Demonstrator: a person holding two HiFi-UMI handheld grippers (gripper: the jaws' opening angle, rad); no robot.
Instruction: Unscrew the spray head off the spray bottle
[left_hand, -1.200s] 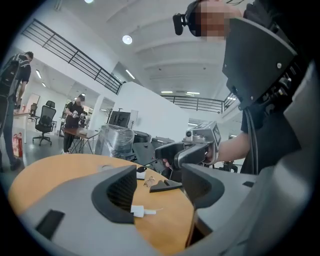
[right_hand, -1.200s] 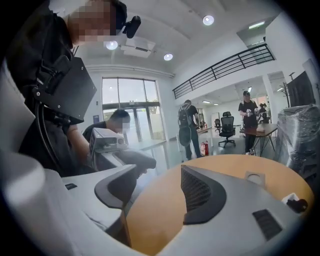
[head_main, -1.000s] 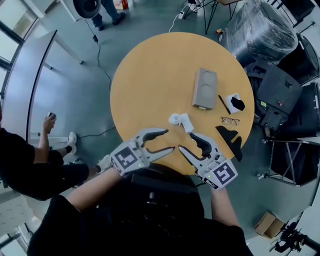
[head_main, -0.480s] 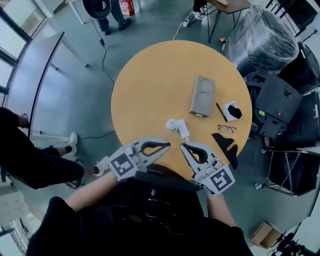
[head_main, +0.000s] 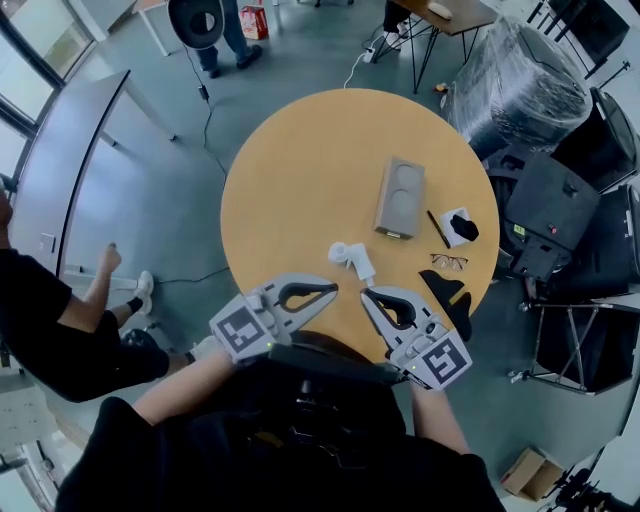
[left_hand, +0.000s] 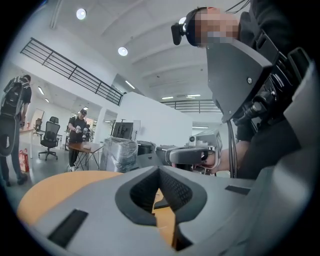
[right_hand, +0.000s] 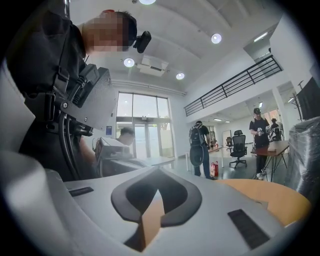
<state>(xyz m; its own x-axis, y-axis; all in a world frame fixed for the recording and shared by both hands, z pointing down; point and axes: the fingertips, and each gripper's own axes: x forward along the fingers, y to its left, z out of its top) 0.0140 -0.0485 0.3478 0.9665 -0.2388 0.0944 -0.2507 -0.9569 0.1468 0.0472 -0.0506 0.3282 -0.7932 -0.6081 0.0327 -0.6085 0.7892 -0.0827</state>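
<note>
Shut tight are the fingers (left_hand: 100, 210) of our left gripper (head_main: 333, 291), and nothing is between them. The fingers (right_hand: 215, 200) of our right gripper (head_main: 367, 295) are pressed together too, and they hold nothing. Both grippers point level and hang over the edge of the round counter (head_main: 290, 170). They are on our side of the grey box (head_main: 400, 198), and their tips are near each other. They touch nothing.

The spray bottle (head_main: 352, 260) is small and white. It lies on its side on the counter, near the grey box and on the side of the box that is closer to us. It sits between the box and our fingertips, apart from both.

We think the bottle is light plastic and smooth. Lying down like that, it may roll or slide when we push it. If we squeeze the body too hard, it may squash in.

The bottle is too small here for us to tell if the spray head is screwed on or loose. If it is on, we would hold the body firmly with one pair of fingers. The other pair would take the ring just under the head and turn it, because the thin trigger part could snap.
</note>
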